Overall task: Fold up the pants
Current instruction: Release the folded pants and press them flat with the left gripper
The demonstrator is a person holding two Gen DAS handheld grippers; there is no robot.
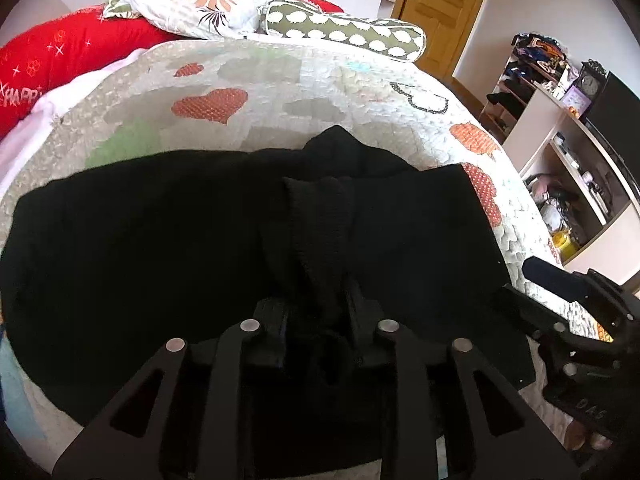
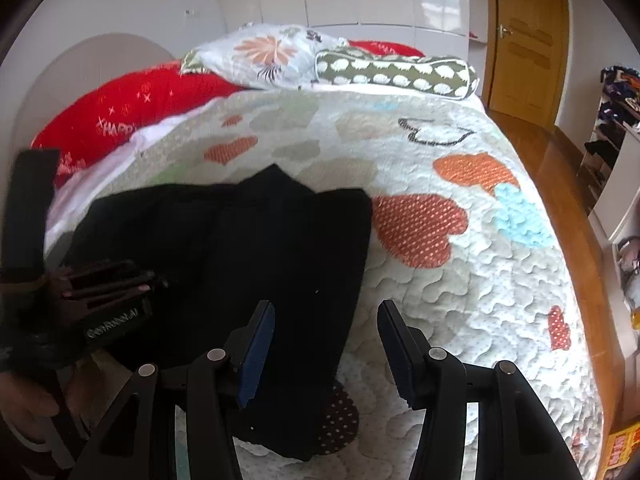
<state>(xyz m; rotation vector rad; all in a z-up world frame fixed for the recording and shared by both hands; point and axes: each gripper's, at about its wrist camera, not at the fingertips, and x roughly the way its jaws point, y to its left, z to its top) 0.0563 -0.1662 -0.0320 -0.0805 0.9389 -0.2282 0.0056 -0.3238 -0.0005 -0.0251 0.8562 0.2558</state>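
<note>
At the bottom of the left wrist view, the left gripper (image 1: 320, 308) pinches a ribbed fold of the black pants (image 1: 160, 248), its jaws drawn close on the cloth, which rises between them at lower centre. In the right wrist view, the right gripper (image 2: 326, 344) hangs with its jaws wide apart at the bottom of the frame, one blue-padded finger (image 2: 256, 356) over the right edge of the pants (image 2: 240, 248), the other over bare quilt (image 2: 460, 272).

The pants lie spread across the near part of the quilted bedspread, filling the lower half of the left wrist view and the lower left of the right wrist view. Their black cloth swallows detail; seams and leg ends are hard to make out, and the near edge is cut off behind the gripper linkages. A brown dotted patch (image 2: 340, 420) shows just beside the pants' near corner.

Each tool intrudes on the other's view: the right gripper at the lower right edge of the left wrist view, the left gripper at the left edge of the right wrist view, partly blurred.

Farther up the bed lie a red pillow (image 1: 72, 60), a floral pillow (image 1: 192, 0) and a green bolster (image 1: 344, 32). A wooden door (image 2: 528, 40) stands in the upper right, and cluttered shelves (image 1: 560, 152) line the right edge.
</note>
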